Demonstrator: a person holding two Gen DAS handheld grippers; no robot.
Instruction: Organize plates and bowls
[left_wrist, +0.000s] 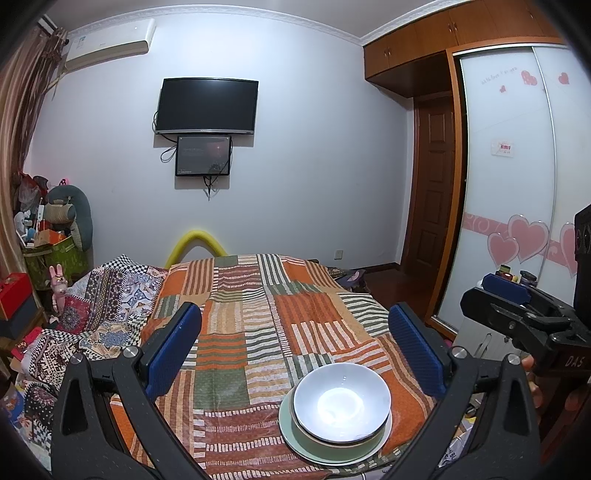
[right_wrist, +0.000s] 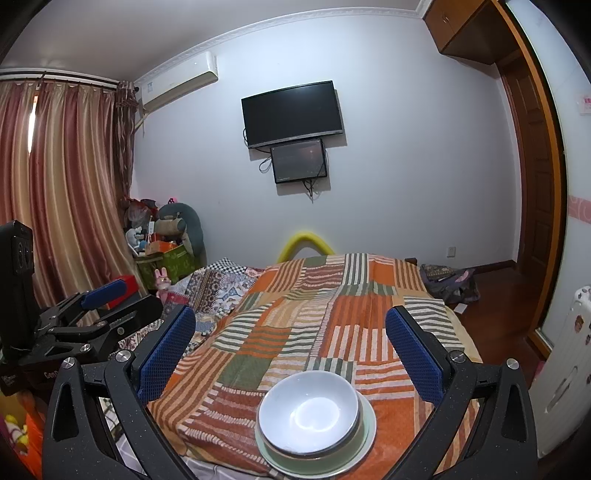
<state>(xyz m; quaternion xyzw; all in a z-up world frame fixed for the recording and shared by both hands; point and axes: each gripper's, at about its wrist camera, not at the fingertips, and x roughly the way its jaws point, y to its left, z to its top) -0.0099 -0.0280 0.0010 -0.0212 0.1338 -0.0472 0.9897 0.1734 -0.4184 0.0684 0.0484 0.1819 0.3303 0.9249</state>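
A: Where is the glossy white round bowl (left_wrist: 342, 402) found?
B: Nested in stacked dishes on a pale green plate (left_wrist: 295, 439), at six o'clock on the striped patchwork bedspread (left_wrist: 258, 314).
A: And the grippers?
B: The left gripper (left_wrist: 295, 350) and right gripper (right_wrist: 291, 354) are both spread apart, empty.

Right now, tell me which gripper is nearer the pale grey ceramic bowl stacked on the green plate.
Right, though only slightly. The right gripper faces the bowl centred between its open fingers; the left gripper has it off towards its right finger.
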